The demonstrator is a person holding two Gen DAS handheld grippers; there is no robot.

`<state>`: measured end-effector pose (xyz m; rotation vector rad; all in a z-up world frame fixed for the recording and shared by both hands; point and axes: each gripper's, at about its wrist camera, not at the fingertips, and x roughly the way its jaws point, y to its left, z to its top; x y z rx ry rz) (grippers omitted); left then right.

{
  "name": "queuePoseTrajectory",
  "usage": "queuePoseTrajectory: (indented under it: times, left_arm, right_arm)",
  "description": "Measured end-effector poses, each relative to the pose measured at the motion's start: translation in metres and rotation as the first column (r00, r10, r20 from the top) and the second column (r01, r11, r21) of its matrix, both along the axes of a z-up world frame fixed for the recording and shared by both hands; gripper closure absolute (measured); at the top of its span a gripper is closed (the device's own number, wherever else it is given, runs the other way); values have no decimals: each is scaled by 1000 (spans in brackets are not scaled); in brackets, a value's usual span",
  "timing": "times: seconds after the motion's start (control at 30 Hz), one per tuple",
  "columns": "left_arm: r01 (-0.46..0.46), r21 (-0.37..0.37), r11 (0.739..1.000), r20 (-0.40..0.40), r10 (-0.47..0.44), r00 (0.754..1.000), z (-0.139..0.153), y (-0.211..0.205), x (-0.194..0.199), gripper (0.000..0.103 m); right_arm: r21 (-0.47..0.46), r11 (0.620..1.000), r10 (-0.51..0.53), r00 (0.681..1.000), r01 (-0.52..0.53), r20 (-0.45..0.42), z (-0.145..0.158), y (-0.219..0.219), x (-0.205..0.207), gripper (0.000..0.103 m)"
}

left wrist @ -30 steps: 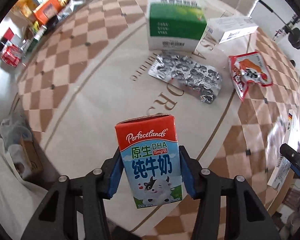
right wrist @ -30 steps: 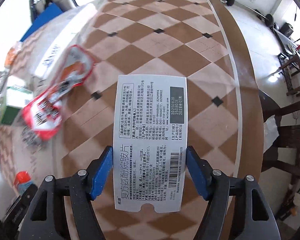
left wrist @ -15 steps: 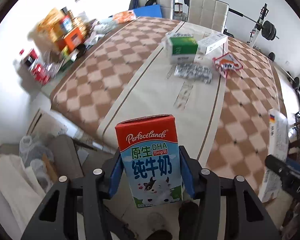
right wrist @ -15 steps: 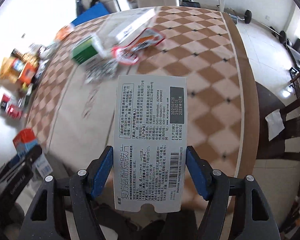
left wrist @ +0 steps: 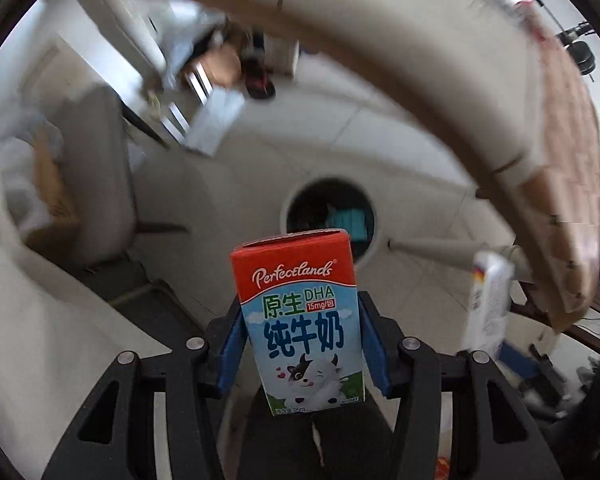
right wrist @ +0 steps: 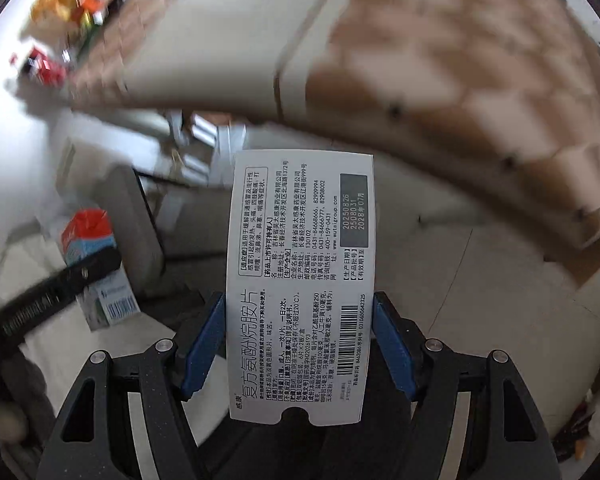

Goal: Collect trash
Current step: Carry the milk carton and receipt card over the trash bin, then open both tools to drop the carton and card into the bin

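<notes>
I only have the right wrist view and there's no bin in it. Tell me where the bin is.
Observer: In the left wrist view a round bin with a white rim stands on the floor, just beyond the milk carton.
Operator: Check that it isn't full.
Observer: Its inside is mostly dark; one teal item shows in it.
Operator: Confirm the left grip.
Observer: The left gripper has a blue pad against each side of the milk carton, which stands upright in it.
</notes>
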<state>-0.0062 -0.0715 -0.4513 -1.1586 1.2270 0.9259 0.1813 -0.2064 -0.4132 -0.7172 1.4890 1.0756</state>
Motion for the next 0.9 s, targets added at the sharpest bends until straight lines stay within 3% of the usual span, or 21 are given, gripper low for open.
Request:
queuePoseTrajectory:
  times: [0.1,0.23,0.43,0.63,0.7,0.73,0.9]
  left_arm:
    - [-9,-84,996,17,10,1000,-67,15,12,54]
    - [26,-143,989,30,-22,999,-152,39,43,54]
    - [116,-212,970,45,-109,993,-238,58,84,53]
    - [157,-225,962,31,-154,988,-289,61,92,52]
    - [153,-212,965,27,-150,988,-297,62,92,38]
    - [149,-209,967,25,-147,989,-298,63,91,20]
    - [154,-221,963,29,-152,988,-301,57,91,15]
  right_arm:
    - [-60,998,-9,1000,7,-26,-69,-5,-3,29]
    - [-139,990,-34,999,33,-7,-177,1,4,30]
    - [-215,975,-61,997,48,-52,-295,25,28,30]
    - [-208,978,-5,999,-3,-35,-358,55,47,30]
    - [-214,977,-1,999,-7,-35,-372,61,51,29]
    - [-218,976,11,999,-20,-42,-378,63,51,29]
    - [-234,971,43,998,-54,-51,-397,72,49,29]
